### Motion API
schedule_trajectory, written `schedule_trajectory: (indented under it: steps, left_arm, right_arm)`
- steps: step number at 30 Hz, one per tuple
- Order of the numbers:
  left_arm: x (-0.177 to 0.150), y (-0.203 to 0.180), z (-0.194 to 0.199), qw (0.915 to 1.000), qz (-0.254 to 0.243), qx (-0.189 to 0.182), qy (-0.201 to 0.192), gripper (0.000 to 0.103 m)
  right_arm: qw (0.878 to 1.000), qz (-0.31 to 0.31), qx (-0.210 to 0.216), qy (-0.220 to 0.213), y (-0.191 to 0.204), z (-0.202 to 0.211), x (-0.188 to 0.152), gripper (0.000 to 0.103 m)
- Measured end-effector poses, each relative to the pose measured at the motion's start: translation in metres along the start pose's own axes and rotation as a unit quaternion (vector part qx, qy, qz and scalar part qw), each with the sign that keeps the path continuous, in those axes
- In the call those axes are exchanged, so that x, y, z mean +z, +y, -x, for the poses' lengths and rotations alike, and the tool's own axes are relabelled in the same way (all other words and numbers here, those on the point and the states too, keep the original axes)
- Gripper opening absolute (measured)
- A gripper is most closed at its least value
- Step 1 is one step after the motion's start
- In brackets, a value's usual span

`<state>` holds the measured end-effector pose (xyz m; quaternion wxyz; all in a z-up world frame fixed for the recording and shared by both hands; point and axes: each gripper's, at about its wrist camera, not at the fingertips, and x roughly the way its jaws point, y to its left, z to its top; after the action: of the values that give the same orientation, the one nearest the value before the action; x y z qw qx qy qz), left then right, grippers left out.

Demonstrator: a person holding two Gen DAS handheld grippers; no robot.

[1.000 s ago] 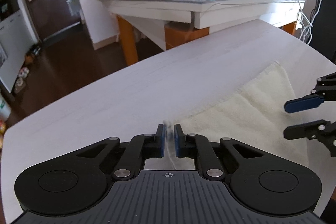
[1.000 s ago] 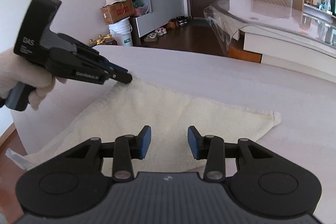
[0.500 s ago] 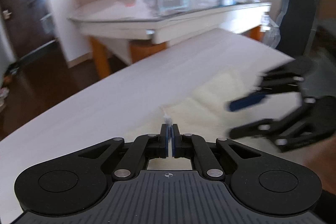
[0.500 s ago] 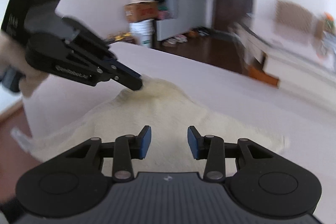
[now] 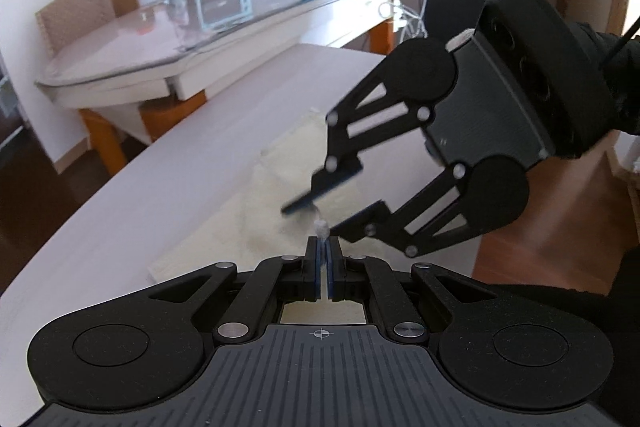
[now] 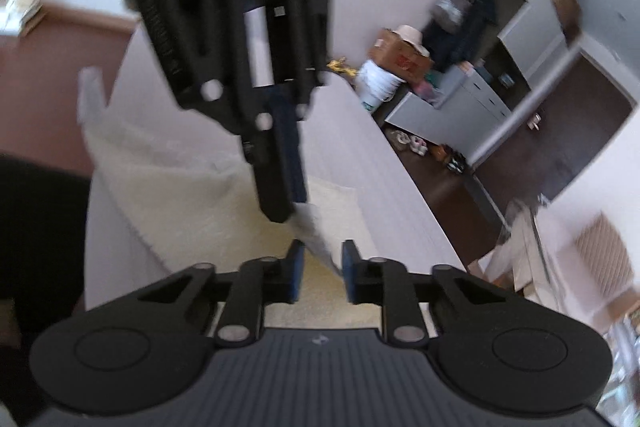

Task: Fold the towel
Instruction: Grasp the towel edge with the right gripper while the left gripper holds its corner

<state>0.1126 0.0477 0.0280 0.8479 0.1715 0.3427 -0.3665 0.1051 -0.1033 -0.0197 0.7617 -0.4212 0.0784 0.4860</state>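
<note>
Cream terry towel (image 5: pixel 280 187) lies on the pale table (image 5: pixel 160 163), one corner pinched in the closed left gripper (image 5: pixel 322 259). Spread apart, the right gripper (image 6: pixel 319 267) straddles that lifted corner.

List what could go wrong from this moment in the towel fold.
1. The left claw is shut on only a thin tip of the cream terry towel; that small bite could slip out mid-lift.
2. The right claw is open with the lifted towel edge between its fingers, very close to the left claw; closing could knock the claws together or miss the edge.
3. Part of the towel hangs past the white table edge and could drag it off.
</note>
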Motion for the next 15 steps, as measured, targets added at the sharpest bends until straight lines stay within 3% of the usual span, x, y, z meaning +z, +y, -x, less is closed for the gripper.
schedule_trajectory:
  steps: [2, 3, 4, 5, 8, 15]
  left_arm:
    - [-0.002, 0.001, 0.002, 0.9999, 0.01, -0.006, -0.004, 0.007]
    - [-0.003, 0.005, 0.006, 0.9996, 0.024, -0.01, -0.01, 0.014]
    - [-0.007, 0.012, 0.01, 0.9989, 0.043, -0.004, -0.019, 0.033]
    - [-0.01, 0.02, 0.015, 0.9976, 0.064, 0.005, -0.028, 0.04]
    - [-0.019, 0.036, 0.015, 0.9952, 0.085, 0.044, -0.021, 0.038]
    - [-0.024, 0.07, -0.032, 0.985, 0.102, 0.138, 0.021, 0.037]
  right_arm:
    - [1.0, -0.007, 0.004, 0.004, 0.001, 0.003, 0.0, 0.003]
    - [1.0, -0.017, 0.001, 0.009, 0.0, 0.005, -0.001, 0.003]
    - [1.0, -0.025, -0.001, 0.014, -0.001, 0.008, -0.002, 0.003]
    - [0.999, -0.03, -0.003, 0.016, -0.001, 0.01, -0.004, 0.003]
    - [0.998, -0.05, -0.012, 0.026, 0.001, 0.026, -0.015, 0.003]
    - [0.993, -0.109, -0.02, 0.042, 0.009, 0.061, -0.035, 0.003]
